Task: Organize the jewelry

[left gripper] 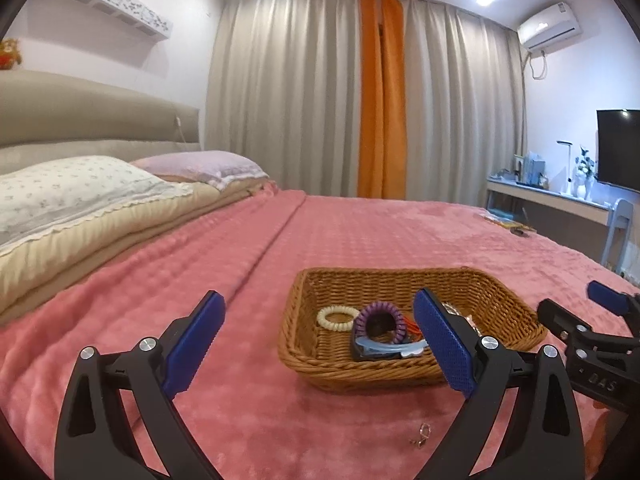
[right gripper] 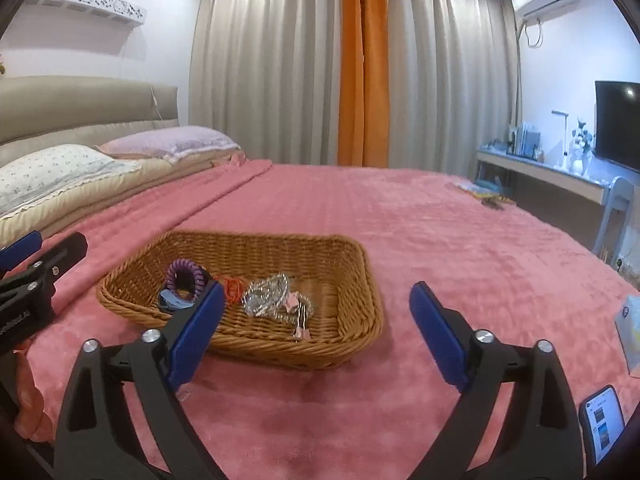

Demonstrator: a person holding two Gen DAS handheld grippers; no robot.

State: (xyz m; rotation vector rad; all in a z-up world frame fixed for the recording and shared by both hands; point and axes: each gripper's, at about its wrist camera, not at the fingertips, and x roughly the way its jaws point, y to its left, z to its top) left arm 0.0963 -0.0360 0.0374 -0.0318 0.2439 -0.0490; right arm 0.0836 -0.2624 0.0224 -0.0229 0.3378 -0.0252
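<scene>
Wicker basket (left gripper: 400,364) resting on a pink blanket (left gripper: 240,280) across a bed, shallow and rectangular, open at the top. Inside, toward the left in the left wrist view: a cream spiral hair tie (left gripper: 335,317), just beside it a purple spiral hair tie (left gripper: 380,320) propped over a light blue clip (left gripper: 380,346) and something dark beneath, with a bit of orange band (left gripper: 409,325) alongside. Seen from the right wrist view, the same basket (right gripper: 352,280) also holding a tangle of silver chain (right gripper: 266,294) near the middle, touching the orange band (right gripper: 232,286), and pink clips (right gripper: 300,320) lying toward the near rim. Outside the basket, on the blanket close to the camera: a small gold piece (left gripper: 421,436), too small to identify. Left hand-held gripper (left gripper: 316,344) spread wide, empty, one blue pad (left gripper: 444,344) in front of the basket's near right side. Right hand-held gripper (right gripper: 316,336) likewise spread wide and empty, hovering over the blanket just right of the basket. Phone (right gripper: 604,424) with lit screen at the lower right edge. Two pillows (left gripper: 80,192) at the headboard, well apart from the basket.
</scene>
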